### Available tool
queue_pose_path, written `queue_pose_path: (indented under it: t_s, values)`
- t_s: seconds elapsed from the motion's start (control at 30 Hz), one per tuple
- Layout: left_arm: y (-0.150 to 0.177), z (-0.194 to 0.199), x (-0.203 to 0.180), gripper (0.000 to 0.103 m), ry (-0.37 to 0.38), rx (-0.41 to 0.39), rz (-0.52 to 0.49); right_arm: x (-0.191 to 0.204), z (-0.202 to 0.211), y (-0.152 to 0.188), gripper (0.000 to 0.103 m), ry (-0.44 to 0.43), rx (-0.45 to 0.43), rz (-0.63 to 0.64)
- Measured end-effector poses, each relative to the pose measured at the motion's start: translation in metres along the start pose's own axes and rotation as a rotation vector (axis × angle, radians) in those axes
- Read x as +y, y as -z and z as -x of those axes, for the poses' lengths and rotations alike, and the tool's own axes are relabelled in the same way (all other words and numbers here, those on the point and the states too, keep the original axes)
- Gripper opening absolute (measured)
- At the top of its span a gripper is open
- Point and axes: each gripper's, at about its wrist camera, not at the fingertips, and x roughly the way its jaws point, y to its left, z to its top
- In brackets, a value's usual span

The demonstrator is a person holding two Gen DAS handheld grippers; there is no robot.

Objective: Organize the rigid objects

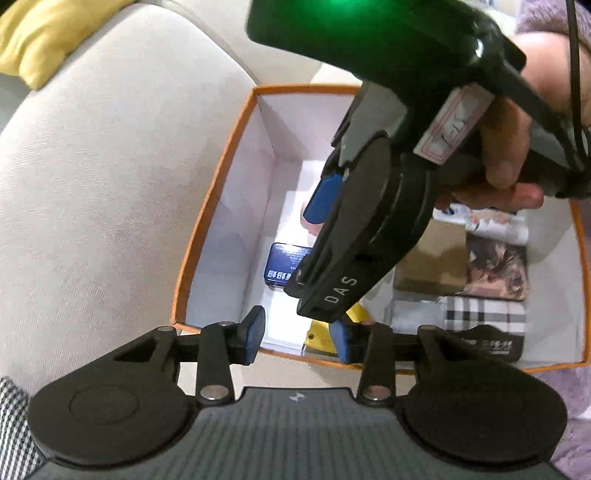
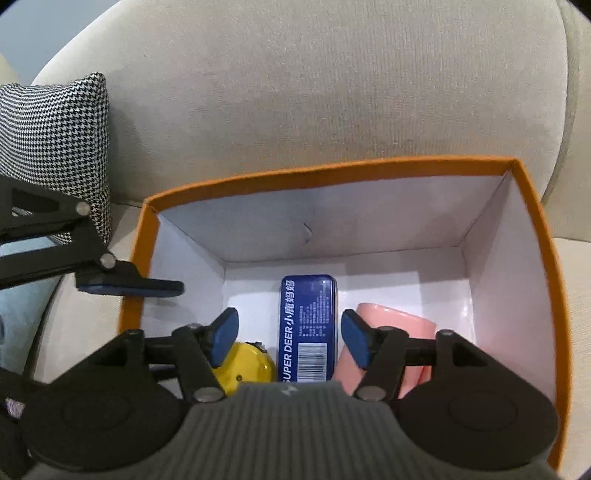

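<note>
An orange-rimmed box (image 2: 535,236) with white inner walls sits on a beige sofa (image 2: 332,92). Seen from the right wrist, three things lie on its floor in a row: a yellow object (image 2: 247,365) at the left, a blue tin (image 2: 308,328) lettered "SUPER DEER" in the middle, lying flat, and a pink cup (image 2: 399,332) on its side at the right. The tin lies just beside both neighbours.

The right tongs (image 2: 290,338) hang over the tin with their blue pads spread on either side of it, released and gripping nothing. The left tongs (image 1: 297,338) are also released and empty, hovering at the near rim of the box.

From the left wrist, the right tool and the hand (image 1: 517,147) holding it block much of the box's middle. Past them, more things fill the box's other end: a brown box (image 1: 424,266), a printed picture card (image 1: 498,269) and a checked box (image 1: 480,314).

A houndstooth cushion (image 2: 51,125) leans on the sofa left of the box, and a yellow cushion (image 1: 44,33) lies farther back.
</note>
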Motion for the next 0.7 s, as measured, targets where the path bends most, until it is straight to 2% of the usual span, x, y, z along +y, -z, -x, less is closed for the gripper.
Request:
queue_pose_path:
  t_s: [0.17,0.3,0.4,0.5,0.6,0.7]
  values:
    - [0.007,0.038,-0.008,0.048,-0.018,-0.075,0.059,0.012,0.035,0.003,0.063,0.010,-0.042,0.026]
    - [0.015,0.078,-0.018,0.057,-0.056,-0.174,0.167,0.017,0.076,0.014,0.065,0.033,-0.098,0.052]
    - [0.029,0.108,-0.027,0.059,-0.130,-0.248,0.321,0.015,0.118,0.033,0.072,0.047,-0.176,0.065]
    - [0.044,0.129,-0.040,0.066,-0.220,-0.262,0.490,0.018,0.152,0.058,0.077,0.089,-0.245,0.097]
    - [0.062,0.152,-0.064,0.081,-0.296,-0.342,0.582,0.029,0.174,0.087,0.077,0.129,-0.295,0.135]
    - [0.072,0.173,-0.090,0.090,-0.424,-0.362,0.633,0.038,0.195,0.117,0.078,0.146,-0.365,0.130]
